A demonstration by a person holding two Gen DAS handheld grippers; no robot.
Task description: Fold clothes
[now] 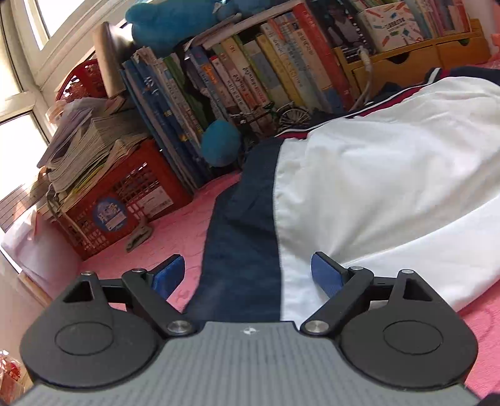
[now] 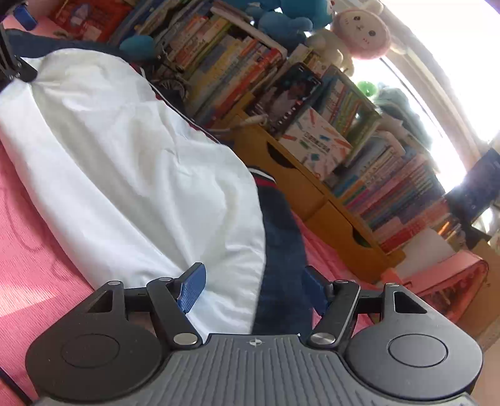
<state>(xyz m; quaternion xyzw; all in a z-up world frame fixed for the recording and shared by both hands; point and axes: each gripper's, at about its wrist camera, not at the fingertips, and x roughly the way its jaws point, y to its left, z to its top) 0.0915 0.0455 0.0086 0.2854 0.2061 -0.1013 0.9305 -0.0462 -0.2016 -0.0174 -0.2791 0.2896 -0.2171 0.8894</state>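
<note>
in the left wrist view the left tool (image 1: 247, 274) has its blue pads spread wide, straddling the near end of the garment (image 1: 375, 187) where a navy band meets the white panel; nothing is pinched. the garment, a white and navy piece with red and white trim, lies across the pink surface (image 1: 162, 237), its bulk running away to the right. this looks like the start of a fold: both ends lined up for a grip, none taken yet. next, i judge, the pads must close on the cloth edge without catching the pink cover beneath. beyond stand a red crate (image 1: 125, 203) stacked with papers, a leaning row of books (image 1: 218, 87) and a blue plush toy (image 1: 220, 142)

in the right wrist view the right tool (image 2: 253, 287) is likewise spread, over the other navy end of the same garment, one pad above white cloth. behind sit wooden drawers (image 2: 315, 193), more books, a pink rabbit plush (image 2: 359, 28) and a bright window (image 2: 453, 62)
</note>
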